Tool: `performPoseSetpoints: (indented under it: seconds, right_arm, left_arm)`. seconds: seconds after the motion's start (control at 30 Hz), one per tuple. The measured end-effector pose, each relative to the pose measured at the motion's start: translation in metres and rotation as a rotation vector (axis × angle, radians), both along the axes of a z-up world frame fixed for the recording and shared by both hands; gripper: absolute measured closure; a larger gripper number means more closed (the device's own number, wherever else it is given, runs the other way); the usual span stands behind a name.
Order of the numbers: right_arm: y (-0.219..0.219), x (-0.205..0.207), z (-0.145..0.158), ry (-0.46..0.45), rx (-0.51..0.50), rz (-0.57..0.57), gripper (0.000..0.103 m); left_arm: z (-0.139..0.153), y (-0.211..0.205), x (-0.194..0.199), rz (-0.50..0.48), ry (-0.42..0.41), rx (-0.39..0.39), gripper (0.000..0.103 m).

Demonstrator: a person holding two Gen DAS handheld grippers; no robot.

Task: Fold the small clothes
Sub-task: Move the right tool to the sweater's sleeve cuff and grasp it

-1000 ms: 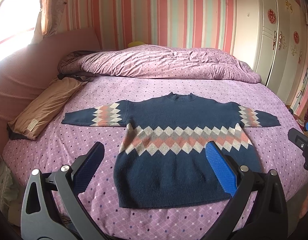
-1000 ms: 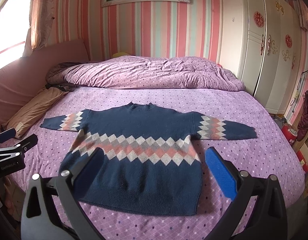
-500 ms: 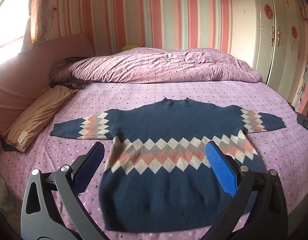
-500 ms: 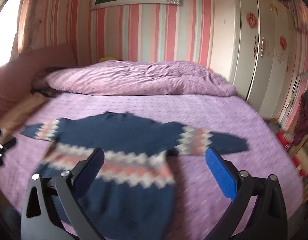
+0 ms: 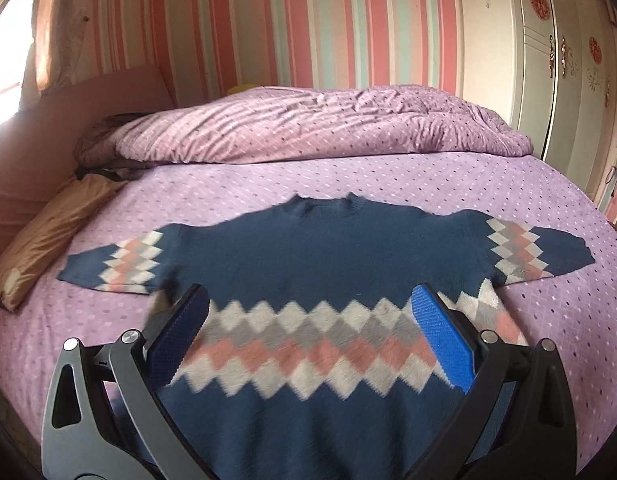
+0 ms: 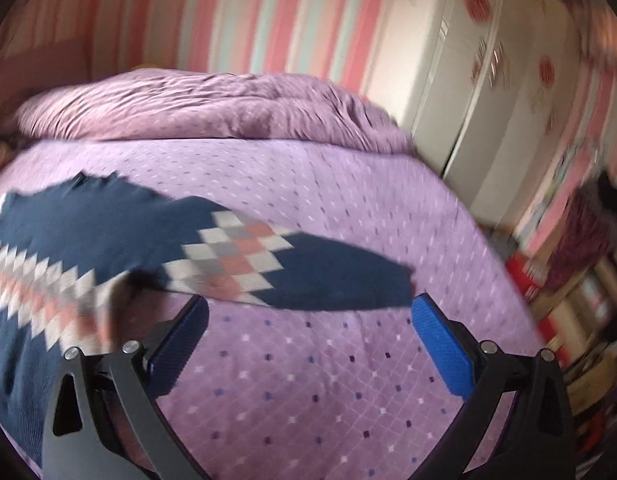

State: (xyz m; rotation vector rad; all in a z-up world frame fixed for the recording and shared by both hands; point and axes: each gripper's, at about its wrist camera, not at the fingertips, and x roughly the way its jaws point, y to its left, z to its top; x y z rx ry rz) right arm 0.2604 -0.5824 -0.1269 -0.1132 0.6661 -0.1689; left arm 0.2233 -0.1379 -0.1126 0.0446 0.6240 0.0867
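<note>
Left gripper (image 5: 308, 320): jaws wide apart, empty, hovering over the sweater's diamond band.
Right gripper (image 6: 308, 324): jaws wide apart, empty, just short of the sweater's right sleeve (image 6: 292, 268).
Sweater (image 5: 328, 256): spread flat, face up, mid-bed on the purple bedspread (image 5: 448, 184); sleeves out sideways.
Handling: probably soft, light, limp knit; likely to sag and stretch; best pinched at cuff or hem edge.
Duvet (image 5: 308, 124): bunched beyond the sweater's collar.
</note>
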Motion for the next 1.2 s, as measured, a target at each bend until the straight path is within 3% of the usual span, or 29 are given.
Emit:
performPoseSetpoints:
  seconds: [0.23,0.33,0.47,0.53,0.63,0.73,0.9,1.03,1.2]
  right_arm:
    - [-0.097,0.057,-0.058,0.077,0.092,-0.112,0.002]
    - [-0.135,0.076,-0.078,0.086,0.246,-0.154,0.003]
    - [-0.18,0.097,-0.107,0.114,0.439,-0.214,0.026]
    - [-0.196,0.105,-0.119,0.152,0.472,-0.244,0.026]
    - [-0.206,0.114,-0.13,0.183,0.489,-0.239,0.027]
    - [-0.213,0.123,-0.142,0.227,0.492,-0.24,0.041]
    - [-0.222,0.134,-0.16,0.25,0.577,-0.27,0.04]
    - [-0.227,0.136,-0.165,0.21,0.653,-0.306,0.041]
    - [-0.224,0.141,-0.171,0.188,0.739,-0.312,0.067]
  left_arm:
    - [-0.041,-0.038,0.036,-0.007,0.031,0.008,0.003]
    - [-0.054,-0.049,0.045,-0.017,0.052,0.014,0.003]
    - [-0.065,-0.06,0.05,-0.031,0.069,0.023,0.003]
    - [-0.068,-0.064,0.05,-0.037,0.073,0.031,0.003]
    - [-0.069,-0.067,0.048,-0.042,0.061,0.04,0.003]
    - [-0.073,-0.07,0.049,-0.048,0.075,0.049,0.003]
    - [-0.077,-0.069,0.052,-0.049,0.089,0.071,0.003]
    - [-0.077,-0.066,0.053,-0.049,0.088,0.077,0.003]
    - [-0.074,-0.061,0.053,-0.044,0.087,0.079,0.003]
